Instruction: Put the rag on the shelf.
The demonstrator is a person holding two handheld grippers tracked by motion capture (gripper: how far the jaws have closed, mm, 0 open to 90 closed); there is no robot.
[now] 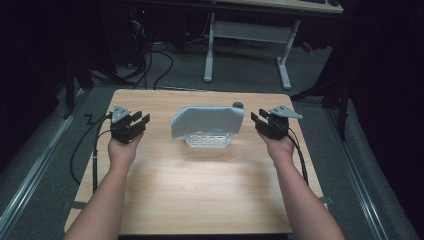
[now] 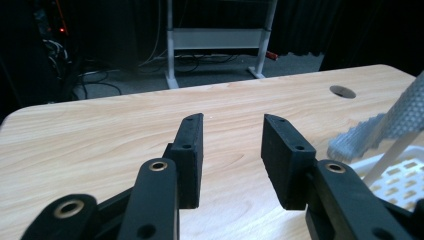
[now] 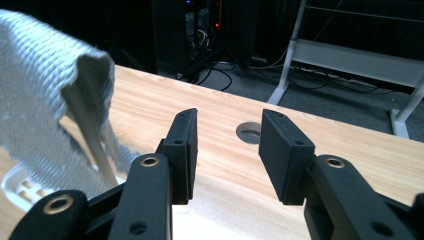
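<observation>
- Overhead first, in the high view: a light blue cloth (image 1: 207, 121) hangs over a white slotted rack (image 1: 208, 141) at the middle of the table (image 1: 200, 195), its long axis running left to right. The left tongs (image 1: 141, 118) sit left of the rack and the right tongs (image 1: 255, 119) right of it — both apart from the cloth, both released and holding nothing. The right pair looks slightly nearer to a cloth end, so I judge that hand the likelier to reach first, though the gap is close to even.
- Next, the left gripper view: the left tongs (image 2: 232, 137) stand parted over bare wood, and the cloth (image 2: 380, 127) with the rack (image 2: 400, 175) lies to their right, off the line of the jaws — a turn toward the rack would be needed. A round hole in the table (image 2: 343, 91) shows beyond the cloth.
- Lastly, the right gripper view: the right tongs (image 3: 227, 137) are likewise parted and empty; the cloth (image 3: 40, 75) looms left of them, draped over an upright of the rack (image 3: 20, 187). This view gives the waffle weave and the hanging hem, which the high view flattens.
</observation>
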